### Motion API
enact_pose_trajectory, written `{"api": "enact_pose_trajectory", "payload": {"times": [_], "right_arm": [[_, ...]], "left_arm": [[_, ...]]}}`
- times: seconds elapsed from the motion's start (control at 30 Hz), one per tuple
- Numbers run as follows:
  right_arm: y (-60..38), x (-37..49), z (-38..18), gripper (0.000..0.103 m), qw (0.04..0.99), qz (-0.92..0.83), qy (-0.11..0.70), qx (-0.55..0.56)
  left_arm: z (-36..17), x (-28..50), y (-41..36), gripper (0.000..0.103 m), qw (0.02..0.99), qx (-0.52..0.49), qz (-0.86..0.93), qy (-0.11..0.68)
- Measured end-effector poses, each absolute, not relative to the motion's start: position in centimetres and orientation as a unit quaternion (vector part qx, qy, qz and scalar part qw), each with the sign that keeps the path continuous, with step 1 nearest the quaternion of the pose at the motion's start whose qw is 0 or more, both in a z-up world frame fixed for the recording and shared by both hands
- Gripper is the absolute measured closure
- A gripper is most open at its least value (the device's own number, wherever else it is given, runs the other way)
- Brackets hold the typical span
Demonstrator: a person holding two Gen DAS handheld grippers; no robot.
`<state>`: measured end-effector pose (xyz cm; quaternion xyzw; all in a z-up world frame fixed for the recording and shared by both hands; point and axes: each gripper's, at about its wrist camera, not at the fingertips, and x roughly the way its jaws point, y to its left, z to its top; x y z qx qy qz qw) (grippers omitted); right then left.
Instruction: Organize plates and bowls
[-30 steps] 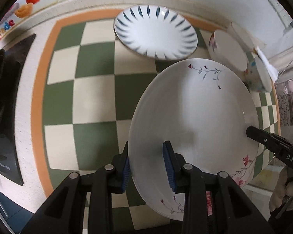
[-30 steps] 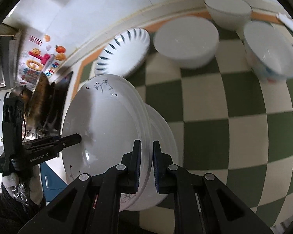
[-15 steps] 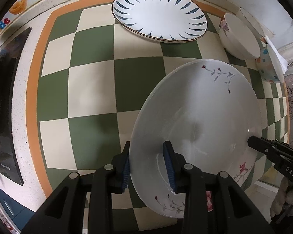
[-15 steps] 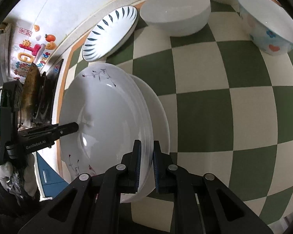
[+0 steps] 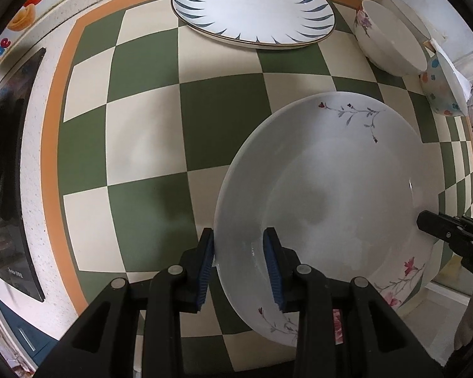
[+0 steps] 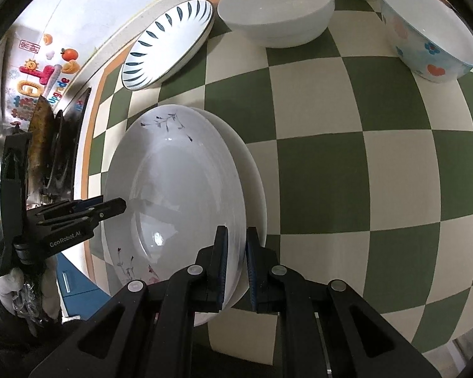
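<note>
Currently, the floral plate (image 5: 324, 189) is held over the near part of the checkered mat (image 5: 142, 157) on the counter (image 5: 31, 170), gripped at two opposite edges. The left hand-held gripper (image 5: 239, 267) has its blue-padded jaws closed on the plate's near-left rim, one pad above and one below. The right hand-held gripper (image 6: 236, 267) is likewise clamped on the rim at the plate's right side; in the right wrist view, a second white plate (image 6: 252, 176) shows directly beneath the floral one, its edge projecting to the right. Whether the jaws take in both rims cannot be told.

At the far edge of the mat lies the blue-leaf plate (image 5: 252, 9). To its right stands a plain white bowl (image 6: 277, 9), and further right a bowl with coloured hearts and flowers (image 6: 432, 37). A dark stove top (image 5: 12, 163) borders the counter's left side.
</note>
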<state>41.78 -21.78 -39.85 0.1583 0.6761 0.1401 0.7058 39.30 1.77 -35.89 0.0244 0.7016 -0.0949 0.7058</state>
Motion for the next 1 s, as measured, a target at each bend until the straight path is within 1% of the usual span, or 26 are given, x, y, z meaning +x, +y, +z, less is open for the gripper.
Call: {"api": "enact_pose_trajectory", "payload": {"times": [0.13,0.2,0.3,0.37,0.4,0.43,0.5,0.63,0.8,1.0], "right_arm": [[-22.5,42.0,-39.0,0.087,0.707,0.124,0.68,0.153],[-23.6,42.4,-37.7,0.087,0.709,0.131,0.668,0.185],[-24.6,43.9,-34.3,0.087,0.725,0.133,0.642,0.212],[-24.5,45.4,-32.3,0.084,0.735,0.142,0.625,0.221],[-24.2,46.2,-31.5,0.078,0.74,0.147,0.617,0.223],[-23.8,47.4,-30.6,0.07,0.746,0.154,0.608,0.224],[-22.6,50.2,-29.4,0.062,0.757,0.166,0.593,0.218],[-20.6,56.3,-29.9,0.061,0.759,0.165,0.597,0.201],[-18.6,64.4,-33.5,0.061,0.74,0.15,0.629,0.186],[-17.5,69.6,-37.6,0.061,0.725,0.141,0.657,0.149]], "left_arm": [[-34.5,39.4,2.9,0.074,0.715,0.019,-0.094,0.693],[-32.9,39.7,3.6,0.074,0.729,0.015,-0.086,0.679],[-29.8,41.1,4.8,0.073,0.752,-0.006,-0.081,0.654],[-27.9,42.6,5.8,0.073,0.766,-0.025,-0.077,0.638],[-27.2,43.5,6.6,0.072,0.772,-0.036,-0.076,0.63],[-26.5,44.7,7.0,0.071,0.777,-0.045,-0.072,0.624],[-26.0,47.0,7.6,0.07,0.78,-0.059,-0.064,0.619],[-27.7,51.2,8.7,0.07,0.769,-0.092,-0.053,0.631],[-31.4,55.5,9.6,0.071,0.737,-0.123,-0.047,0.663],[-35.6,58.2,9.7,0.071,0.71,-0.128,-0.043,0.691]]}}
